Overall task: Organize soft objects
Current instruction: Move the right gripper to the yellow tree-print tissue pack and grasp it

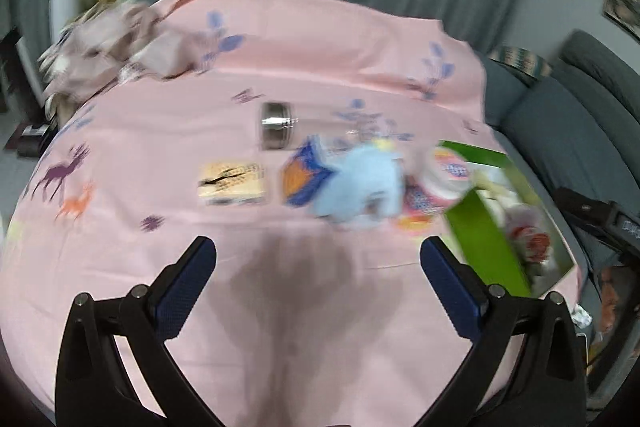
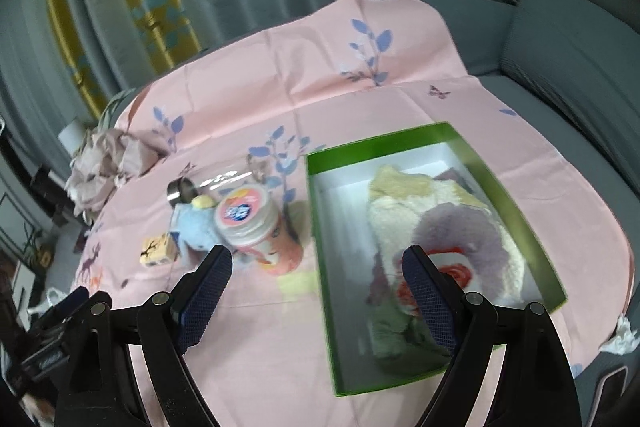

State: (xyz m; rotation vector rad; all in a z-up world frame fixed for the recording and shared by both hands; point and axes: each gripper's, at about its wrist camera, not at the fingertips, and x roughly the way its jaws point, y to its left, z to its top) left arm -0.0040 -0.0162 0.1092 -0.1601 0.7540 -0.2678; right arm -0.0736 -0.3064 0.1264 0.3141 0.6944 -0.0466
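Green-walled cardboard box (image 2: 316,187) is already filled with fluffy cream-and-lilac fabrics (image 2: 440,227)—a light-blue plush toy (image 1: 360,187) is left out; both grippers' jaws are spread, empty.

My left wrist view is smeared: the pale blue plush toy (image 1: 362,183) and metal cylinder (image 1: 276,125) are blurred. The blue-and-orange item (image 1: 302,173) is partly hidden behind the toy. I can't read the pink canister's (image 2: 256,227) lid label.
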